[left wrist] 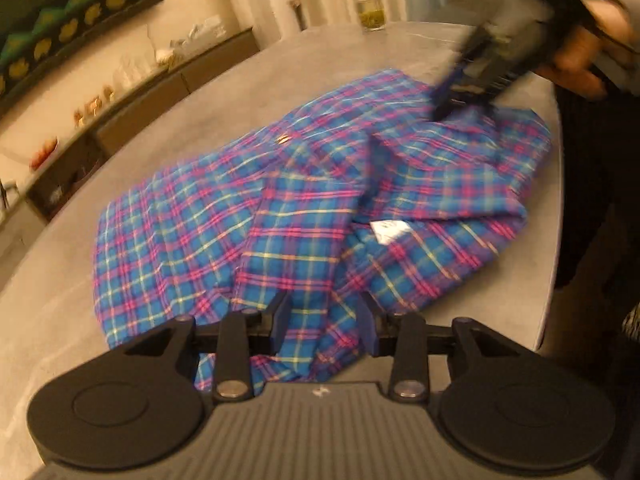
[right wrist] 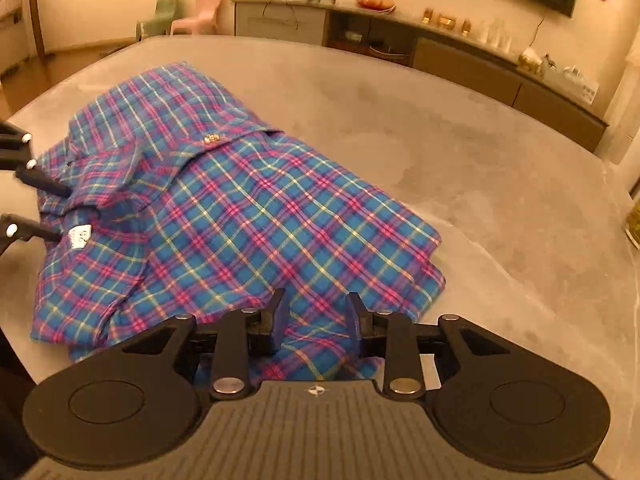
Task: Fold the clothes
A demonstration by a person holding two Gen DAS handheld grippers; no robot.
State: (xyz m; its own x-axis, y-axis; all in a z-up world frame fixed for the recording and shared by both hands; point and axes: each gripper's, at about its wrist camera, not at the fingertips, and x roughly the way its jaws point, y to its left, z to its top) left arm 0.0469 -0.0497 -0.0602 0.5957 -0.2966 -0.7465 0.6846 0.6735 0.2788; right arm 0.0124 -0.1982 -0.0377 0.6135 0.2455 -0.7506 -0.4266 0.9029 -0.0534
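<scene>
A blue, pink and yellow plaid shirt (left wrist: 304,200) (right wrist: 248,208) lies partly folded on the grey table (left wrist: 52,288) (right wrist: 480,152), with its white neck label (left wrist: 388,230) (right wrist: 78,236) showing. My left gripper (left wrist: 323,324) stands open low over the shirt's near edge, plaid cloth showing in the gap. In the right wrist view it (right wrist: 52,208) sits at the collar end by the label. My right gripper (right wrist: 316,322) is open over the opposite end of the shirt. In the left wrist view it (left wrist: 452,96) is blurred at the far end.
A hand (left wrist: 580,52) holds the right gripper at the table's right edge. A glass jar (left wrist: 370,4) stands at the far end of the table. A long sideboard (right wrist: 460,60) with small items lines the wall, and two plastic chairs (right wrist: 192,12) stand beyond.
</scene>
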